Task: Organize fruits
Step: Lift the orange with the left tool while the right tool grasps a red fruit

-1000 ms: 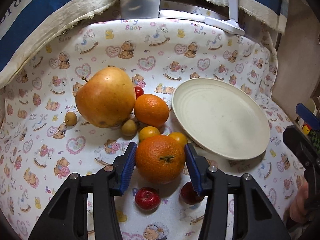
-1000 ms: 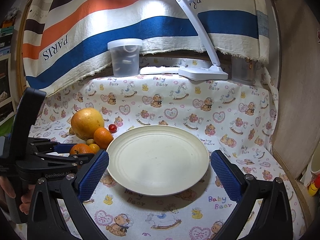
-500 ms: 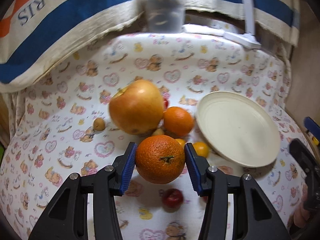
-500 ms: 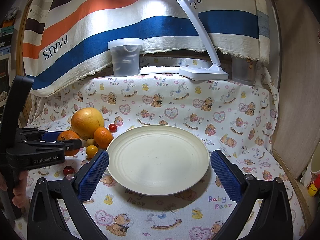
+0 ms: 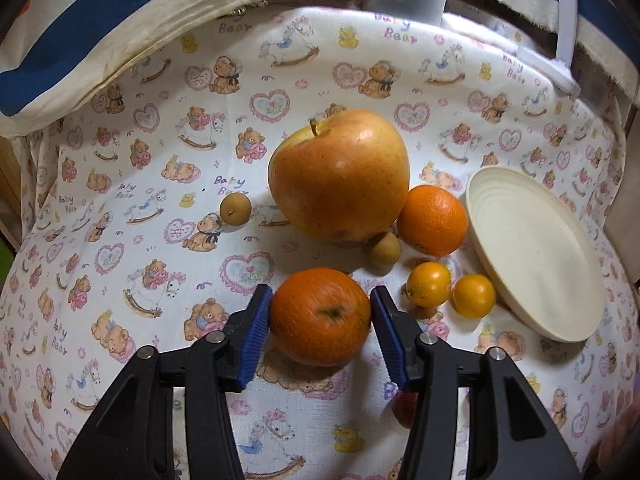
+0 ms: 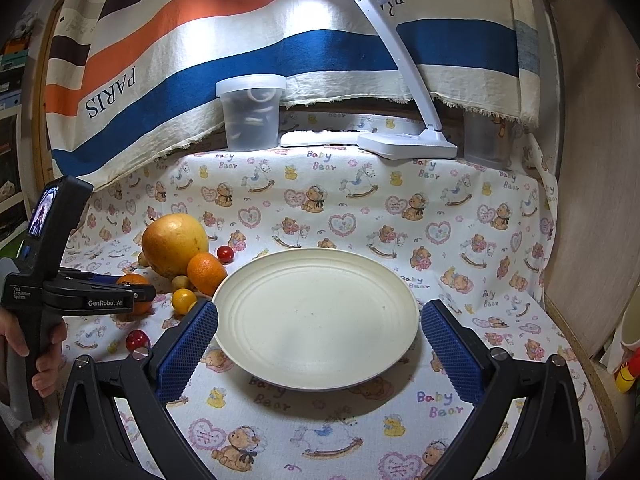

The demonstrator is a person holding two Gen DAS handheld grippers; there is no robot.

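Note:
My left gripper is shut on a large orange and holds it low over the cloth, left of the fruit pile. Beyond it sit a big apple, a smaller orange, two small yellow fruits and two brown longans. A red cherry tomato shows under my right finger. The cream plate lies between the open pads of my right gripper, which holds nothing. In the right wrist view the left gripper with the orange is at the far left.
A lidded plastic tub and a white desk lamp stand at the back under a striped hanging cloth. Another red tomato sits behind the apple. A wooden wall closes the right side.
My left gripper, still holding the orange, has swung left and lower, away from the plate. The right gripper and plate have not moved.

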